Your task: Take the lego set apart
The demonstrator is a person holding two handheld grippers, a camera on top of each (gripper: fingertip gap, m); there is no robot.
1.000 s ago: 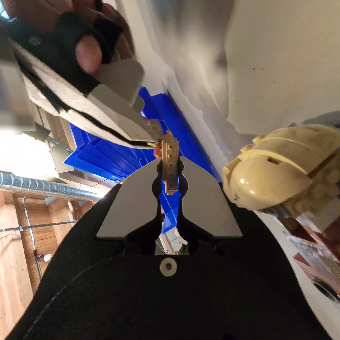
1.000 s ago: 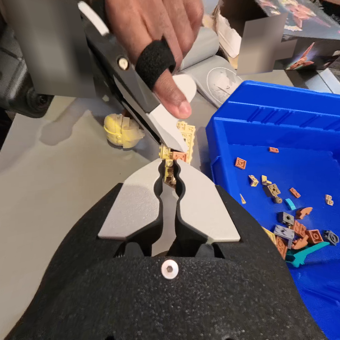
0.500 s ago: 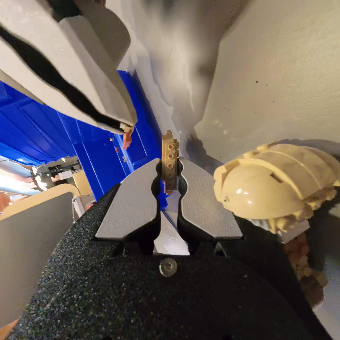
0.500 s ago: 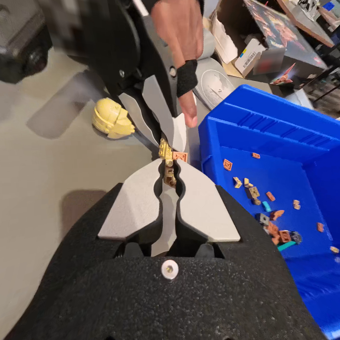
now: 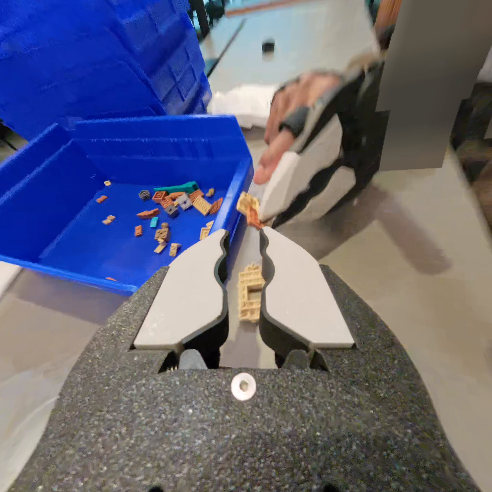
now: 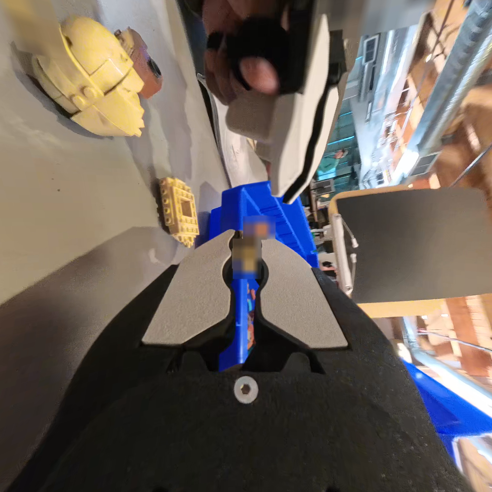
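The left claw (image 5: 243, 234) is seen open and empty above the grey worktop (image 5: 372, 306); the tan square brick frame (image 5: 250, 292) lies flat on the worktop beneath it, just beside the blue bin (image 5: 159, 127). The right claw (image 6: 247, 239) is closed on a small tan-and-orange brick cluster (image 5: 249, 209), held at the bin's near rim. Loose bricks (image 5: 173, 205) are scattered inside the bin. A cream domed brick model (image 6: 90, 77) rests farther from the bin, not yet dismantled.
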